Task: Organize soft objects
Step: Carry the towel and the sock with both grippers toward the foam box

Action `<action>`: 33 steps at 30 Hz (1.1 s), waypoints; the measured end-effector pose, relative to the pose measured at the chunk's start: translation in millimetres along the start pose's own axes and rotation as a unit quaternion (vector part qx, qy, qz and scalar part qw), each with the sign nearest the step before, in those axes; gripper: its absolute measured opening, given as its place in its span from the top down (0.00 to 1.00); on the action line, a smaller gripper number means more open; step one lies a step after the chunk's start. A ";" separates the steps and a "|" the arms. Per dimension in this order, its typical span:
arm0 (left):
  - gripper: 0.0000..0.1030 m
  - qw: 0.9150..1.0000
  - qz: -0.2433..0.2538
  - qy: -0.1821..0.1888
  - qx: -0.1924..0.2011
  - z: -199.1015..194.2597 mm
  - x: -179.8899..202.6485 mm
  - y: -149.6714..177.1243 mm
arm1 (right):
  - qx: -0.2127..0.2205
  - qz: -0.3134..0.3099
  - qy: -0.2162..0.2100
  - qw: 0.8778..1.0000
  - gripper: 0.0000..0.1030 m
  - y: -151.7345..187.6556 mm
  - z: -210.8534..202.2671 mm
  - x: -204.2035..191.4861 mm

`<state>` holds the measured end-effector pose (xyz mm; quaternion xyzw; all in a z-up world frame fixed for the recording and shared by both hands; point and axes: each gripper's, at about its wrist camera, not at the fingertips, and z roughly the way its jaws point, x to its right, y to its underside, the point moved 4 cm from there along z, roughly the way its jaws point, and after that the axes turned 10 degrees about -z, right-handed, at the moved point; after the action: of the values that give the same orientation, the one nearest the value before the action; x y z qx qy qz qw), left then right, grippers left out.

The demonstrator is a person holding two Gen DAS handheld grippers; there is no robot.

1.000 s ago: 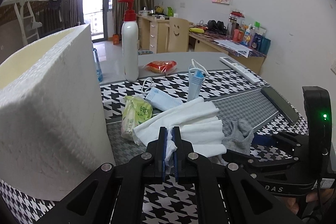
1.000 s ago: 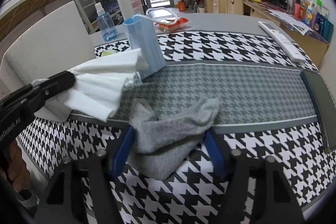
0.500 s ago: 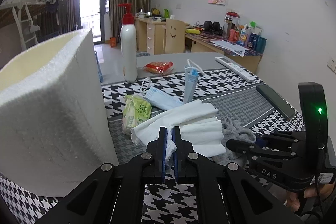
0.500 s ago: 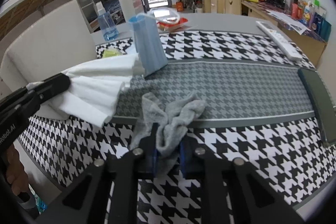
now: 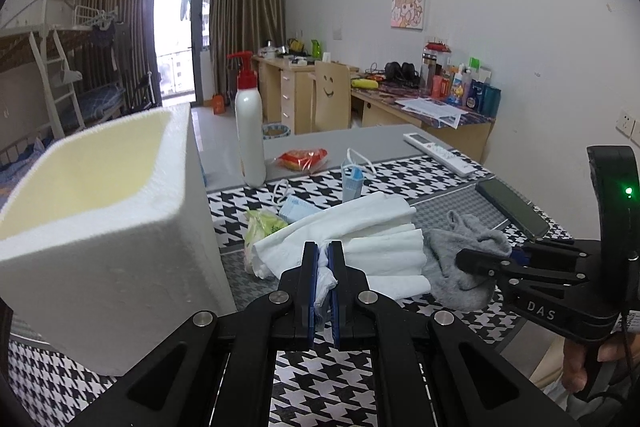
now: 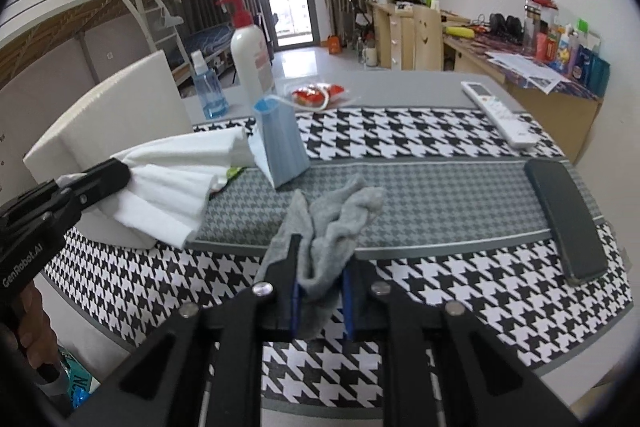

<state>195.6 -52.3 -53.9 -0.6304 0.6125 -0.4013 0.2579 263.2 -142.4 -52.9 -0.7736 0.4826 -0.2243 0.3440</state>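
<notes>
My left gripper (image 5: 324, 251) is shut on a corner of the white folded cloth (image 5: 372, 239), lifted beside the white foam box (image 5: 100, 227). The cloth (image 6: 168, 183) and left gripper (image 6: 116, 173) also show in the right wrist view. My right gripper (image 6: 320, 259) is shut on the grey sock (image 6: 332, 223), held above the houndstooth table mat (image 6: 420, 147). The sock (image 5: 464, 259) hangs from the right gripper (image 5: 472, 259) in the left wrist view. A blue face mask (image 6: 280, 143) stands upright behind the sock; another mask (image 5: 296, 207) lies by a green tissue pack (image 5: 262, 227).
A white pump bottle (image 5: 249, 131), a red snack bag (image 5: 304, 159), a remote (image 5: 440, 153) and a dark phone (image 6: 568, 215) lie on the table. A blue spray bottle (image 6: 206, 87) stands behind the foam box (image 6: 108, 115). Desks and a chair stand behind.
My right gripper closed on the grey sock and lifted it off the mat. My left gripper rose with the white cloth, so the foam box's open top shows.
</notes>
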 end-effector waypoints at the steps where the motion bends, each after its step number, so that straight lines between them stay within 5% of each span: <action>1: 0.95 1.000 0.001 0.000 0.002 -1.9 0.6 -1.2 | 0.003 -0.001 0.002 1.000 0.81 -0.6 -2.9 -0.6; 33: 0.95 0.997 0.025 -0.002 0.079 -50.9 6.8 -39.4 | 0.078 -0.020 0.021 0.997 0.81 -36.0 -55.3 -9.1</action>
<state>175.6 -45.9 7.3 -0.5933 0.5939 -0.4408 0.3176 243.1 -140.9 10.6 -0.7488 0.4556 -0.2845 0.3883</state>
